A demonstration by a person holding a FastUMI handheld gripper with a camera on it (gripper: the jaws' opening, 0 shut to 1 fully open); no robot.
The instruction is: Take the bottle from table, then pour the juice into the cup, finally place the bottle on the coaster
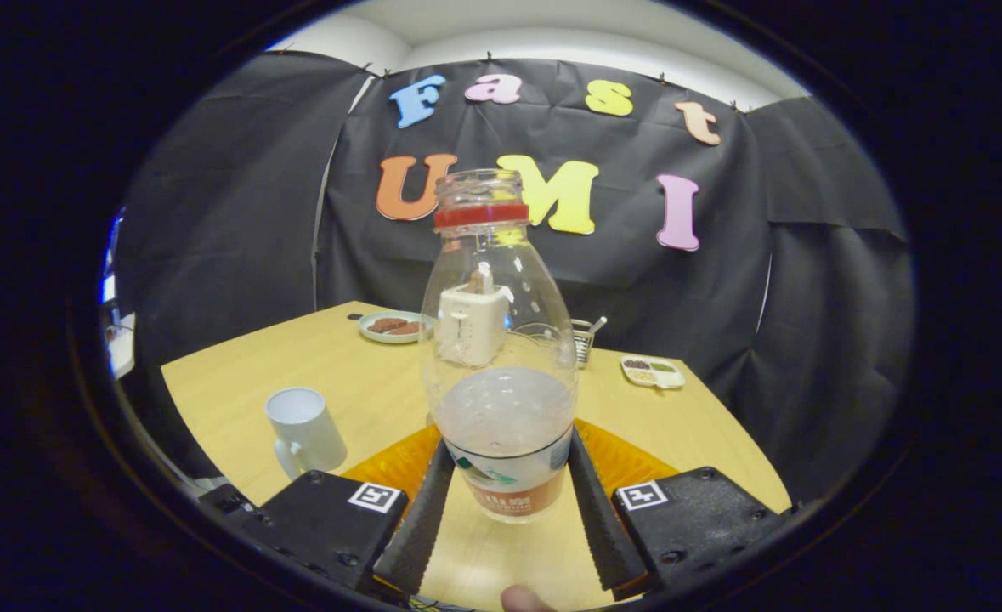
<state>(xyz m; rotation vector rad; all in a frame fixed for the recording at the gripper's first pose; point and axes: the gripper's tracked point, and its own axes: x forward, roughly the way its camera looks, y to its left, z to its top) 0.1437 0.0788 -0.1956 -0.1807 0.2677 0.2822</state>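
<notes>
Gripper view: gripper (509,489) clamps the upright bottle (501,365) at its label, keeping juice level; cup (303,429) waits near the table's (356,374) left edge.

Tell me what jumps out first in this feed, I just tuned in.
The clear bottle stands upright with no cap, partly full of cloudy juice, and the gripper jaws press its labelled base from both sides. An orange coaster lies right behind the bottle's base. The white cup stands on the wooden table, off to the left ahead of the jaws.
</notes>
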